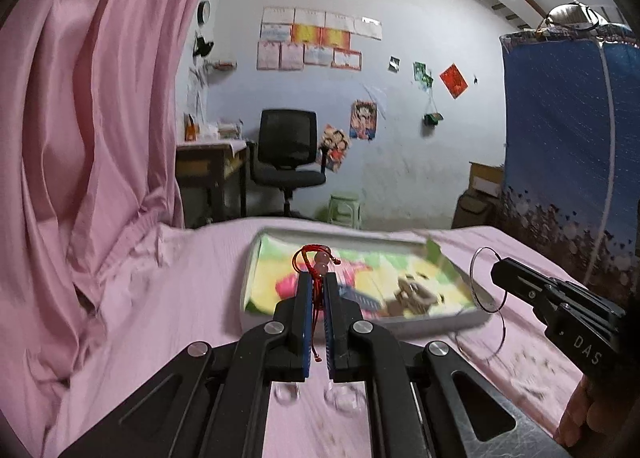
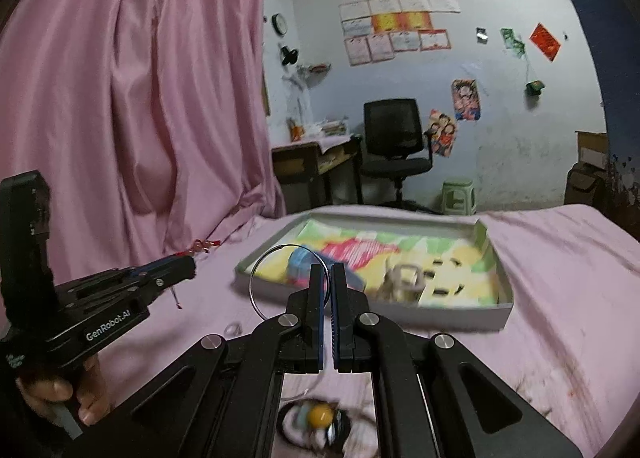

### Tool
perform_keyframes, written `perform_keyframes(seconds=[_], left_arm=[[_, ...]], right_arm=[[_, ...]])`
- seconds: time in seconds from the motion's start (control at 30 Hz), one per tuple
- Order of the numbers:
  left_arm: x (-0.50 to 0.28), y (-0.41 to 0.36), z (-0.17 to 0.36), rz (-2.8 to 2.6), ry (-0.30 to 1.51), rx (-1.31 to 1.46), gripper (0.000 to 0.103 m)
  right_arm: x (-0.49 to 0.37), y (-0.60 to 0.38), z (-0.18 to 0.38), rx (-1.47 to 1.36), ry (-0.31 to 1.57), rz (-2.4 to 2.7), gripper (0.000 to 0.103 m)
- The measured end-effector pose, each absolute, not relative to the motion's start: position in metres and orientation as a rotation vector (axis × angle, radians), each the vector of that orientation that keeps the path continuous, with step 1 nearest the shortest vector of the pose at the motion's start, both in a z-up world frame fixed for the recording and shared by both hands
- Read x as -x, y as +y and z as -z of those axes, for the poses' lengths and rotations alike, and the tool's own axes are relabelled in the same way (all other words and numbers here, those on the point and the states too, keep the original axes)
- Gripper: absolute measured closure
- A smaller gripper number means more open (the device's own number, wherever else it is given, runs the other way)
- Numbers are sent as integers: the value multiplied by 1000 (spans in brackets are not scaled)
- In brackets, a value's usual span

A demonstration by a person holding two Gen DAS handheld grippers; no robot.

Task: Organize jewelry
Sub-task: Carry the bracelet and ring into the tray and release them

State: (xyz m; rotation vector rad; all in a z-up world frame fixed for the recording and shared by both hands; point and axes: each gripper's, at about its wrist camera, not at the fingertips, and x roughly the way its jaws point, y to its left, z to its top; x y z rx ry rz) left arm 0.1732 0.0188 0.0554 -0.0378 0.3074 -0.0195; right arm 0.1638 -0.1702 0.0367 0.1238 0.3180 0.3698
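Mid-frame on pink bed (image 1: 168,298): tray (image 1: 440,322). Left gripper (image 1: 314,290) fingers clamped on red bead bracelet (image 1: 316,262), right gripper (image 2: 327,282) clamped on wire hoop (image 2: 256,286). Curtain (image 1: 88,118) crowding left; right open.

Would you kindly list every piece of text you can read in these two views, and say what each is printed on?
"GenRobot.AI": white print on the side of the left tool.
"DAS": white letters on the body of the right tool.
A small white label on the left tool's handle: too small to read.
Certificates, posters and the red paper square on the wall: too blurred to read.
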Motion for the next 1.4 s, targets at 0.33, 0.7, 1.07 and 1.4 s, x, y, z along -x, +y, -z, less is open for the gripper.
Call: perform_keyframes(seconds=[0.33, 0.7, 1.07, 1.4], left_arm=[[-230, 14, -57, -27, 253, -7, 98], [-297, 14, -43, -5, 392, -8, 98], [-332, 15, -18, 77, 613, 7, 98], [-338, 17, -12, 103, 694, -4, 97]], right_arm=[[-223, -174, -42, -136, 264, -289, 100], [-290, -167, -22, -145, 330, -272, 100], [-330, -146, 8, -107, 502, -282, 100], [-337, -141, 17, -45, 604, -287, 100]])
